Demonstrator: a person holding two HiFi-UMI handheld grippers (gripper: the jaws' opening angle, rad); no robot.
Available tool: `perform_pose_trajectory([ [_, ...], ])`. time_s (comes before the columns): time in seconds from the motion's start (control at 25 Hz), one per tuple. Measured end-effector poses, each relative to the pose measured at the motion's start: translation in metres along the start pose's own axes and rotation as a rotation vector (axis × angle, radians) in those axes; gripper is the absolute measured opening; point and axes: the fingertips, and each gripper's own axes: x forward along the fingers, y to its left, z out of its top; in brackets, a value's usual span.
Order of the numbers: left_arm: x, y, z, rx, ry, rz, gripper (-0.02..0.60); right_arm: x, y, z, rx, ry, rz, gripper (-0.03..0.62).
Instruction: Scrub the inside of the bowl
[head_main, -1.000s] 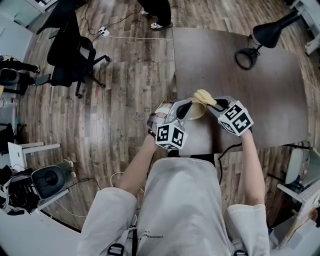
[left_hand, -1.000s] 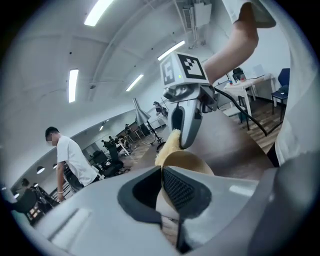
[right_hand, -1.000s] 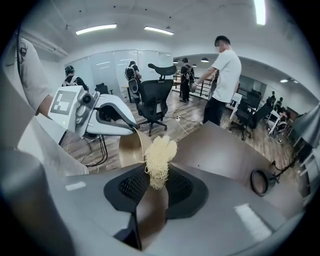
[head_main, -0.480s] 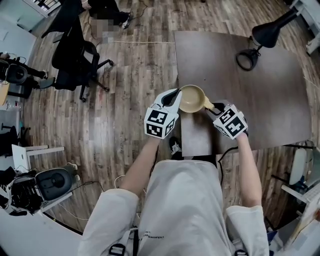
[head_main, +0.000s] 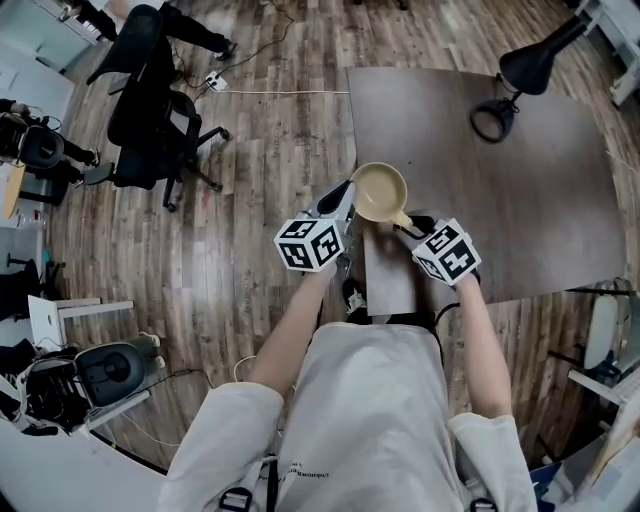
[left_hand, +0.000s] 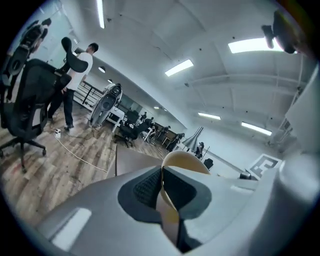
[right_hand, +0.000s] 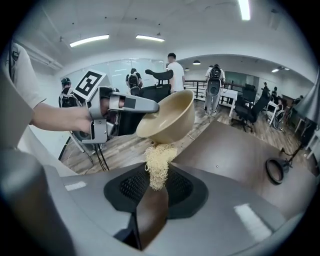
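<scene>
A tan bowl (head_main: 380, 191) is held in the air over the near left corner of the table, mouth up and seemingly empty in the head view. My left gripper (head_main: 345, 197) is shut on its left rim; the thin rim (left_hand: 162, 200) runs between the two pads. My right gripper (head_main: 412, 223) is shut on a pale yellow fibrous scrubber (right_hand: 158, 169). The scrubber (head_main: 404, 218) sits outside the bowl, by its near right rim. In the right gripper view its top meets the bowl's (right_hand: 168, 120) outer underside, with the left gripper (right_hand: 125, 107) behind.
A dark brown table (head_main: 480, 190) carries a black desk lamp (head_main: 520, 75) at its far side. Wood flooring lies to the left, with a black office chair (head_main: 150, 110) and a cable. People stand far off in the room.
A second ago the scrubber stood at the bowl's mouth, the bowl tipped. Now the bowl faces up and sits slightly farther out, and the scrubber is outside by its near right rim.
</scene>
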Motion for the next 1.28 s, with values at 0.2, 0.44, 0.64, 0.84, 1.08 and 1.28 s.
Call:
perform_pose_trajectory([
  [0.2,0.000,-0.003,-0.003,-0.152,0.005,-0.144,0.011,0.013,0.018,0.010,-0.001,-0.090,0.055,0.112],
  [0.44,-0.005,-0.027,0.000,-0.338,0.043,-0.404,0.012,0.008,0.027,0.033,-0.077,-0.182,0.065,0.112],
  [0.64,-0.009,-0.032,0.006,-0.338,0.061,-0.474,0.012,0.005,0.020,0.038,-0.106,-0.215,0.042,0.112],
  [0.84,-0.008,-0.037,0.003,-0.295,0.093,-0.500,0.012,-0.002,-0.005,0.038,-0.054,-0.244,-0.008,0.112],
  [1.08,-0.005,-0.030,-0.009,-0.214,0.140,-0.455,0.012,-0.016,-0.036,0.036,-0.017,-0.257,-0.057,0.112],
  [1.28,0.005,-0.011,-0.006,-0.282,0.113,-0.419,0.012,-0.020,-0.040,0.032,-0.038,-0.242,-0.029,0.112],
])
